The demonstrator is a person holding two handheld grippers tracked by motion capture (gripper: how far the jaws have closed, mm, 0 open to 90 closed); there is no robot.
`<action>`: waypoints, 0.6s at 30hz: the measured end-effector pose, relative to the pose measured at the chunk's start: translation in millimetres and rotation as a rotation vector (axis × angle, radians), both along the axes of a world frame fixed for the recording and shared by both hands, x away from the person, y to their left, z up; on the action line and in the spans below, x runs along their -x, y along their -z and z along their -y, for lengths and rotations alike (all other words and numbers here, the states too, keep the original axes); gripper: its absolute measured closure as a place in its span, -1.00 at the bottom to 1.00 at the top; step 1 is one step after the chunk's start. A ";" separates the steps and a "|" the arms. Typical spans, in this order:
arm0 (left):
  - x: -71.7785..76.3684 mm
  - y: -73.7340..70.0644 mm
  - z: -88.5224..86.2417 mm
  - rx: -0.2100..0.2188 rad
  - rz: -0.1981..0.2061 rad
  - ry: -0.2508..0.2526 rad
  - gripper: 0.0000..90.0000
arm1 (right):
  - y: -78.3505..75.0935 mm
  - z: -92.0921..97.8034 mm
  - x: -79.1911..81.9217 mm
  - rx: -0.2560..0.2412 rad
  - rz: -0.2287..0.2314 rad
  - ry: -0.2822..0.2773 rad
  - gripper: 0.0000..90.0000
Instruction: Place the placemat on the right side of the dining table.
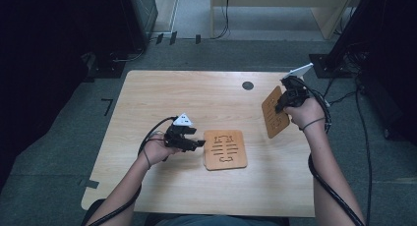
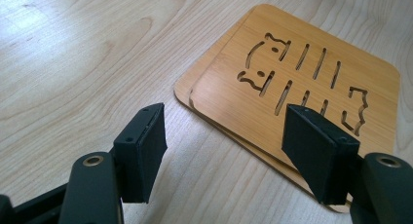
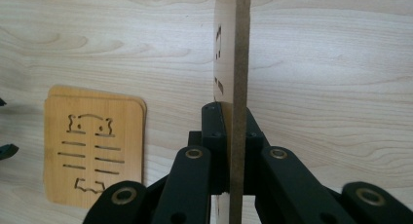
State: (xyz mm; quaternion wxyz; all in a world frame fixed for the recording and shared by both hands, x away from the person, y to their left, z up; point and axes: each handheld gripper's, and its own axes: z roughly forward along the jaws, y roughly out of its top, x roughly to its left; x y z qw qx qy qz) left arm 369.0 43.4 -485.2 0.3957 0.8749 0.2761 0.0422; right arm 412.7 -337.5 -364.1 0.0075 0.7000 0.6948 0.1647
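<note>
Right gripper clamping lifted coaster, two coasters stacked

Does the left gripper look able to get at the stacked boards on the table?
Probably yes: the left gripper is open at the edge of the stacked boards, with nothing between.

The worktop is pale wood with a smooth, matt finish and a wavy grain, and near the upper right of the high view it carries a small dark round plug. The stacked coasters at the right of the left gripper view are honey-coloured wood with a light sheen and cleanly cut slots, while the lifted coaster, seen edge-on, shows a rougher, duller brown cut edge. The fingers look like matt black plastic with brass-coloured metal rivets at their joints.
</note>
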 end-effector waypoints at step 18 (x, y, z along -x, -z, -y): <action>1.0 0.7 2.3 -0.005 -0.001 0.012 -0.29 | 3.5 11.6 -23.4 0.024 -0.006 0.040 0.95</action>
